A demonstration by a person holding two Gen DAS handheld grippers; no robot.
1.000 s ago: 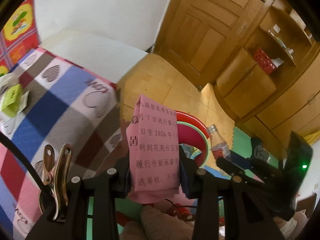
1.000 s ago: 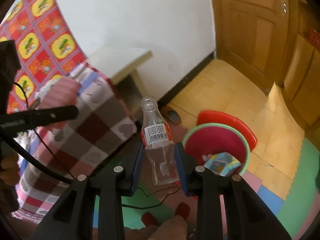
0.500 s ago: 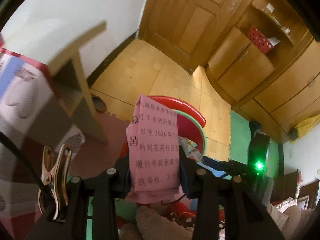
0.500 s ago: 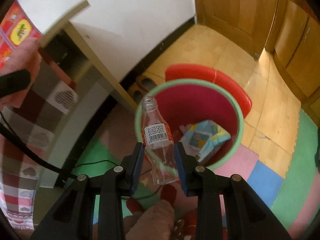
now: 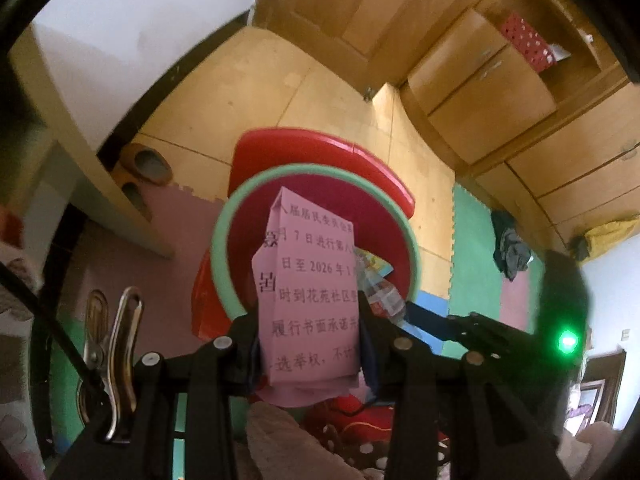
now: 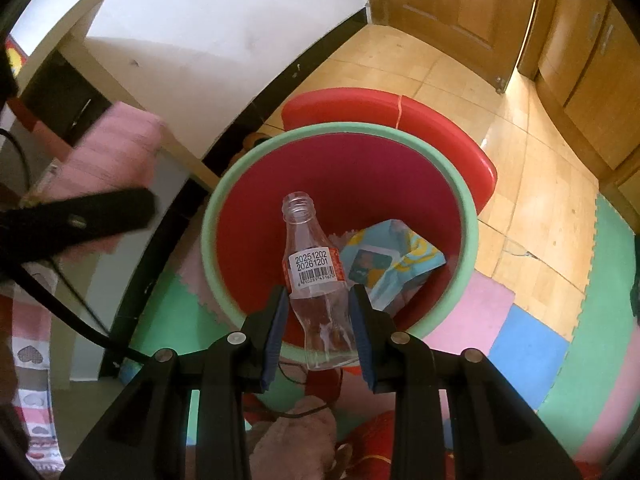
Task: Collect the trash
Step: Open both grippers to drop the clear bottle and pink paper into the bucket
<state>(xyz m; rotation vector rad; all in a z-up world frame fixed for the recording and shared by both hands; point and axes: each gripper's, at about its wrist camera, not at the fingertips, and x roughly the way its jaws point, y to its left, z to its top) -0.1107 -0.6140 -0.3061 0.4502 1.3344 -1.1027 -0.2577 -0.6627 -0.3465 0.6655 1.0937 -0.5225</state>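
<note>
My left gripper [image 5: 309, 338] is shut on a folded pink paper [image 5: 310, 280] with printed text, held upright over the near rim of a red bin with a green rim [image 5: 224, 240]. In the right wrist view, my right gripper [image 6: 319, 320] is shut on a clear empty plastic bottle [image 6: 316, 280] with a barcode label, neck pointing over the red bin [image 6: 466, 216]. A blue and yellow snack wrapper [image 6: 394, 264] lies inside the bin. The left gripper's finger [image 6: 80, 220] and the blurred pink paper [image 6: 112, 156] show at the left of that view.
A red lid [image 6: 384, 108] leans behind the bin. Coloured foam mats [image 6: 528, 348] cover the floor around it. A pale table leg [image 5: 100, 184] and slippers [image 5: 144, 164] stand to the left; a wooden door and cabinets [image 5: 492, 92] are beyond.
Both grippers swung away from the checked bedspread and down towards the bin, which now looms larger under the bottle and the paper. Both still hold their items.
</note>
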